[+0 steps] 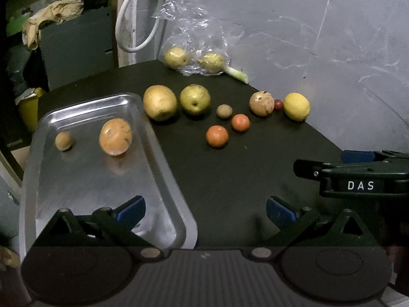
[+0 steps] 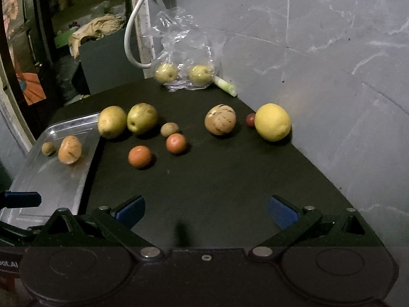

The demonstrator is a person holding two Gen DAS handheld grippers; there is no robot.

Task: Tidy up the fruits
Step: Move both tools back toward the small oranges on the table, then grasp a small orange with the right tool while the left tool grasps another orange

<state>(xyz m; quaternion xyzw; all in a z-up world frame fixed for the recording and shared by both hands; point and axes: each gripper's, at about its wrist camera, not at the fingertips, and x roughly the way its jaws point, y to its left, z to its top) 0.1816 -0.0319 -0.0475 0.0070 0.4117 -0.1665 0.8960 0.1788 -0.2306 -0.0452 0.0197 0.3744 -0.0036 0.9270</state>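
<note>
Both claws, left gripper (image 1: 205,208) and right gripper (image 2: 206,208), are spread wide and empty. The steel tray (image 1: 143,102) on the left already has two fruits, the rest sit loose on the black table (image 1: 230,174). I'd grab the near orange fruit (image 2: 139,156) across its middle, it's smooth, round and rolls easily

One metal tray (image 1: 163,158); two fruits in it; eight loose on the tabletop (image 1: 242,174), including two small oranges and one lemon (image 1: 296,106); two in one plastic bag (image 1: 194,35).
</note>
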